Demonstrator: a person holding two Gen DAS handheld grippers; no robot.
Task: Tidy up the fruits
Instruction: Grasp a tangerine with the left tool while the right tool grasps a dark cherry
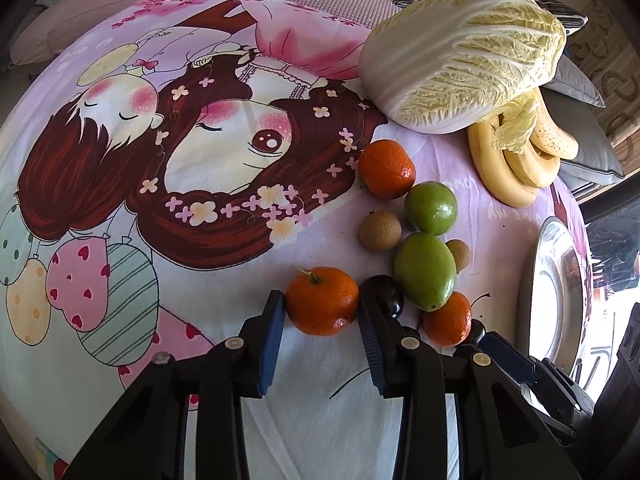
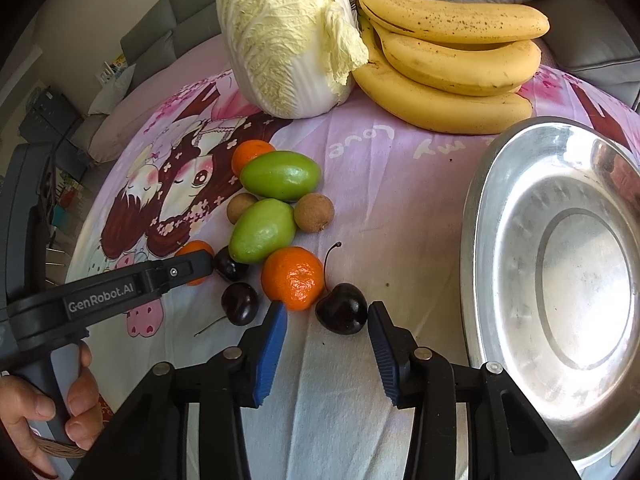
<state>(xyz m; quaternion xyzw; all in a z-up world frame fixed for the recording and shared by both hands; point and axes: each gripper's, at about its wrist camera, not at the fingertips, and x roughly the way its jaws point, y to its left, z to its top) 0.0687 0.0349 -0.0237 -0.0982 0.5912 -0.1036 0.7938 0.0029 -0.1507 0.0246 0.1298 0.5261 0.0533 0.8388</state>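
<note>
My left gripper (image 1: 322, 309) is shut on a stemmed tangerine (image 1: 320, 294), its blue pads against both sides of the fruit on the printed cloth. A dark cherry (image 1: 386, 296) lies just behind its right finger. My right gripper (image 2: 327, 314) stands open around a dark cherry (image 2: 342, 314); the right pad is at the cherry's side and a gap shows at the left pad, whose tip meets another tangerine (image 2: 294, 278). Two green fruits (image 2: 280, 176) (image 2: 262, 230), two brown longans (image 2: 314, 212) and another cherry (image 2: 240, 304) lie in the same cluster.
A wide metal plate (image 2: 560, 280) sits to the right of the cluster, with nothing on it. A napa cabbage (image 2: 288, 40) and a bunch of bananas (image 2: 448, 60) lie at the back. A person's hand (image 2: 48, 412) holds the left gripper's handle. Grey cushions border the cloth.
</note>
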